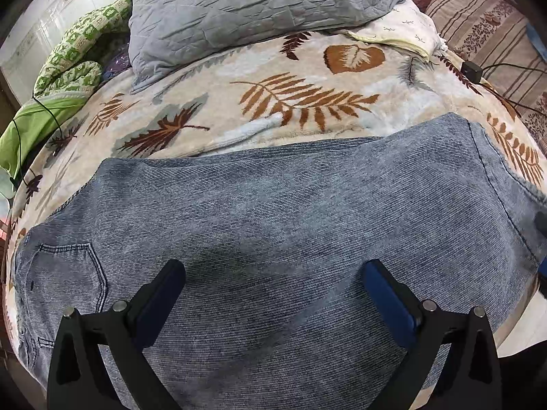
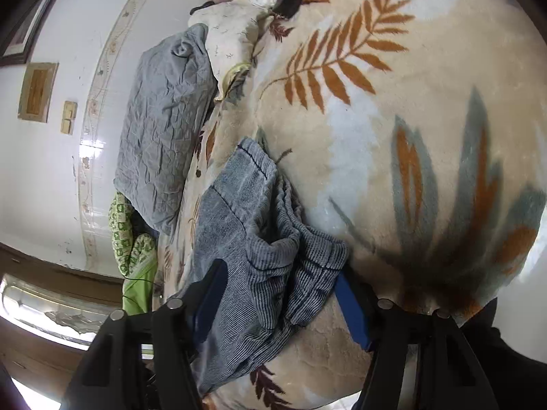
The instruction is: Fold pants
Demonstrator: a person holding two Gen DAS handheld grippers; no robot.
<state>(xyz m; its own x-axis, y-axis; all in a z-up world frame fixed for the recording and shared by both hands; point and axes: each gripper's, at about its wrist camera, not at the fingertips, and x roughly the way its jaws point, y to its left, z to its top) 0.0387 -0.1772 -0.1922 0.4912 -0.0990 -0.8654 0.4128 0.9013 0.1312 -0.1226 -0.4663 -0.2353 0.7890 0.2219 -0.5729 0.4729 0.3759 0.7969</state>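
the left gripper point(image 1: 273, 283) hovers over the middle of the pants point(image 1: 273, 212), its fingers point(image 1: 164, 294) spread wide and holding nothing. the right gripper point(image 2: 277, 294) has its fingers also apart, with the bunched leg hem lying between them, not yet pinched. the pants lie on the bed's leaf blanket point(image 1: 239, 109), long axis running left to right, so the right gripper is nearer to the hem end. the fabric is grey-blue ribbed denim, back pocket point(image 1: 68, 273) at the left. behind lies a grey quilt point(image 1: 239, 10).

each tool point(image 1: 273, 270) point(image 2: 278, 280) has black angular arms, silver round pins and blue finger pads point(image 1: 389, 299).
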